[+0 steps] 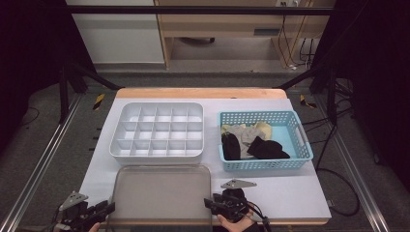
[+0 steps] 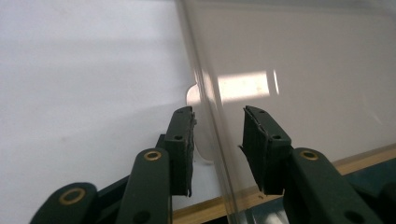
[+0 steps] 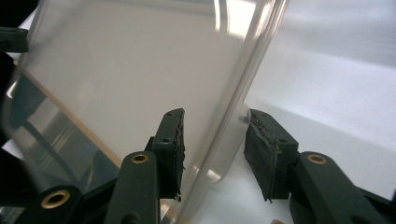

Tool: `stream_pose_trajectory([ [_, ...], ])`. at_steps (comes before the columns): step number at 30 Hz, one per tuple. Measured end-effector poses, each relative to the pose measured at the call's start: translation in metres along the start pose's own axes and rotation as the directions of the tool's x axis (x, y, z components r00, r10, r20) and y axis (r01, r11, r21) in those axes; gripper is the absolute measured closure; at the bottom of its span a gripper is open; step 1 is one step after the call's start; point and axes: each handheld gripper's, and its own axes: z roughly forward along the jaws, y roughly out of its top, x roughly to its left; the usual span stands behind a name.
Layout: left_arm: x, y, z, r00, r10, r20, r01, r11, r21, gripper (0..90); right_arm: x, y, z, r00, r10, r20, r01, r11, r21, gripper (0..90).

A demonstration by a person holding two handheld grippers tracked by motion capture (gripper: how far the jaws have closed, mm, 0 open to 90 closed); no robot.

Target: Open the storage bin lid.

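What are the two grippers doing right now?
Left gripper: open, lid edge between its jaws.
Right gripper: open, lid edge between its jaws.

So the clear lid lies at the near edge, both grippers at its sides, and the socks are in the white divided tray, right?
Not quite: the socks are in the blue basket, as the high view shows. The white tray holds nothing. The lid and both grippers, left and right, are as you say.

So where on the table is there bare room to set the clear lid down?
Bare table lies right of the clear lid, in front of the blue basket, beyond the right gripper. A narrow strip runs left of the white divided tray, above the left gripper. The middle and back are crowded: tray and basket sit side by side.
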Motion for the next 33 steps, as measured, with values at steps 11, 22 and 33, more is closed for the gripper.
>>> stream_pose_trajectory([
  [11, 0.001, 0.0, 0.001, 0.9999, 0.006, -0.009, -0.006, 1.0, -0.008, 59.1, -0.001, 0.001, -0.003, 0.9992, -0.038, 0.013, 0.038, 0.998, -0.042, 56.6],
  [22, 0.002, 0.014, -0.003, 0.9976, 0.064, -0.027, -0.066, 0.9924, -0.104, 46.7, -0.016, 0.004, -0.01, 0.9938, -0.105, 0.035, 0.11, 0.98, -0.166, 46.6],
  [33, -0.012, 0.05, 0.0, 0.9943, 0.103, -0.028, -0.107, 0.9781, -0.179, 39.6, -0.03, 0.012, -0.026, 0.9914, -0.121, 0.051, 0.13, 0.963, -0.236, 39.9],
])
